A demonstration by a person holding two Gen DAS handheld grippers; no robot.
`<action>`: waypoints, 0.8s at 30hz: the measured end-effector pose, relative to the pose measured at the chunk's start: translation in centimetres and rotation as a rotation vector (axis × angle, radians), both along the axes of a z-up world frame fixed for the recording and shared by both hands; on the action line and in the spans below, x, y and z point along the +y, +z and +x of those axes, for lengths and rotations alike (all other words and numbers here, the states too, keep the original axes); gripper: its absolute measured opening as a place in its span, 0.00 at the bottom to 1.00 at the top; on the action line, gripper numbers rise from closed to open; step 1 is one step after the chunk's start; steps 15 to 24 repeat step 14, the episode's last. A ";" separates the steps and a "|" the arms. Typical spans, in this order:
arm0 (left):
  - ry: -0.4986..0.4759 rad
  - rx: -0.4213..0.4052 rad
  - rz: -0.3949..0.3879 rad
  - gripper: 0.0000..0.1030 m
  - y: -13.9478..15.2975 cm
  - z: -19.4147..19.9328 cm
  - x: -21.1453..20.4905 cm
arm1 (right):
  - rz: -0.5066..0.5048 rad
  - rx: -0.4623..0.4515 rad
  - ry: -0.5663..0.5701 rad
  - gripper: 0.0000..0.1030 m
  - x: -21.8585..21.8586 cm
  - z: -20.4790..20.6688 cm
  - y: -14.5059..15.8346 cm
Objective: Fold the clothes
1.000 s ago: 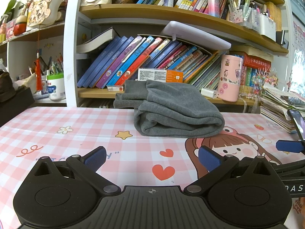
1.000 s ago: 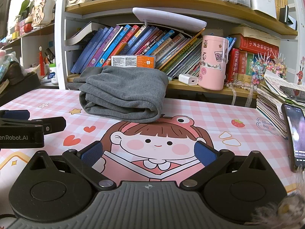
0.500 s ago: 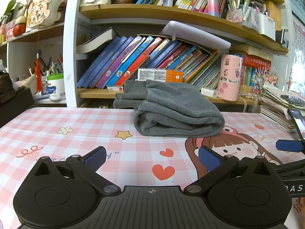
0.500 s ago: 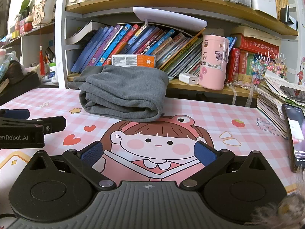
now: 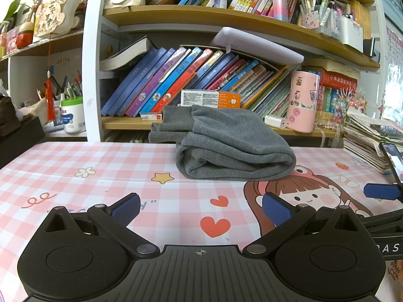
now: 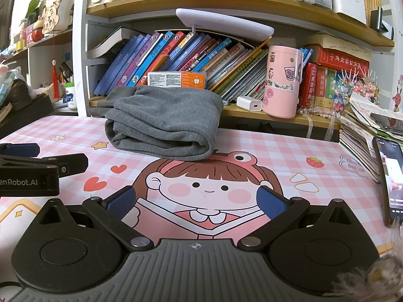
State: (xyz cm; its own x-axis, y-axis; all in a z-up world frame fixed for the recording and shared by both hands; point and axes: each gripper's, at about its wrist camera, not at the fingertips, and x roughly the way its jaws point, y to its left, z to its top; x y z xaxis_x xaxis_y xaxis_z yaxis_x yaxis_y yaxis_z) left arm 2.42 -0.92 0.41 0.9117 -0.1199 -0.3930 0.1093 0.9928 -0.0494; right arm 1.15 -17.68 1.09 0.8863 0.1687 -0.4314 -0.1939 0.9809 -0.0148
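Grey garment lay folded into a compact multi-layer bundle at the far edge of the table, ribbed cuffs poking out toward the bookshelf side. Judged: folding looked essentially complete; at most a final squaring-up remained. Left gripper was held low over the table, jaws spread wide, nothing between them, well short of the bundle. Right gripper was likewise spread and empty, just beside the left. Surface was a pink checked mat with a cartoon girl print. A phone and stacked papers lay at the right; crowded shelves stood behind.
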 end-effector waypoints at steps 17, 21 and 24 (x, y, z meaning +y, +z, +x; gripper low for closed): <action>0.003 0.004 -0.002 1.00 -0.1 0.1 0.0 | -0.001 0.004 0.000 1.00 0.0 0.0 -0.1; 0.003 0.004 -0.002 1.00 -0.1 0.1 0.0 | -0.001 0.004 0.000 1.00 0.0 0.0 -0.1; 0.003 0.004 -0.002 1.00 -0.1 0.1 0.0 | -0.001 0.004 0.000 1.00 0.0 0.0 -0.1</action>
